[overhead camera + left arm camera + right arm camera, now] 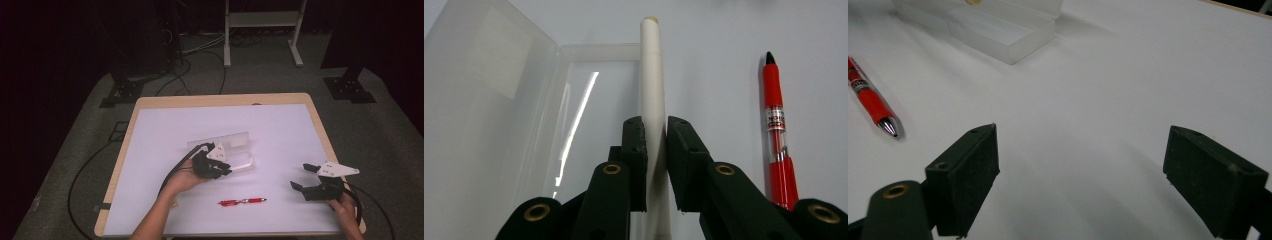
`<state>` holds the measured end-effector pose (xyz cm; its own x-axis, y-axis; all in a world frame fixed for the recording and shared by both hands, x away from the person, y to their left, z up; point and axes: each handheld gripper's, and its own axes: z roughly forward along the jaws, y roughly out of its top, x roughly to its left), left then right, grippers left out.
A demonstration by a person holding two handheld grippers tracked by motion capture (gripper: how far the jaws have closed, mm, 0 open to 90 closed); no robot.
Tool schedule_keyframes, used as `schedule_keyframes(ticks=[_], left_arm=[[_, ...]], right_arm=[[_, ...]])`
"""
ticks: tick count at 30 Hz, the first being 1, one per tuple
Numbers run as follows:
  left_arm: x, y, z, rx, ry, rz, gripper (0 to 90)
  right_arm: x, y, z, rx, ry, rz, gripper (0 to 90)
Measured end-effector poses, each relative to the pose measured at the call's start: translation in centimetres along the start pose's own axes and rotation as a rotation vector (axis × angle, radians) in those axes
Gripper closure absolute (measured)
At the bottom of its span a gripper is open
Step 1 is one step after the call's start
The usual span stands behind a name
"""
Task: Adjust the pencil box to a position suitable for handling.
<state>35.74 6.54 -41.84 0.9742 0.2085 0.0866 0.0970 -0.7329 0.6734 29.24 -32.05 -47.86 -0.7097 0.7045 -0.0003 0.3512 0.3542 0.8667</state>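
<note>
Dark floor and trailing cables surround the bench point(150, 130), whose top is covered by a white sheet. Near its middle lies a clear plastic case point(235, 150) with its lid open. At that case the left gripper point(655, 150) has its jaws pinching a white pen point(651, 75), which points along the case's open tray. Nearer the person, 1 red pen point(242, 201) lies flat on the sheet. Well apart, the right gripper point(1080, 175) hovers with its jaws spread wide, holding nothing.

pen point(242, 201): red, silver tip | white pen point(653, 90) | case point(235, 148): clear (faintly frosted) | table point(280, 125): white, wood rim
</note>
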Motion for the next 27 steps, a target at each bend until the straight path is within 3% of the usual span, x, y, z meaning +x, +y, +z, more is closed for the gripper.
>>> schedule_keyframes(ticks=[27], left_arm=[[2.3, 0.8, -0.5, -0.014, 0.029, -0.006, 78.8]], right_arm=[[0.0, 0.0, 0.0, 0.000, 0.001, -0.002, 13.8]])
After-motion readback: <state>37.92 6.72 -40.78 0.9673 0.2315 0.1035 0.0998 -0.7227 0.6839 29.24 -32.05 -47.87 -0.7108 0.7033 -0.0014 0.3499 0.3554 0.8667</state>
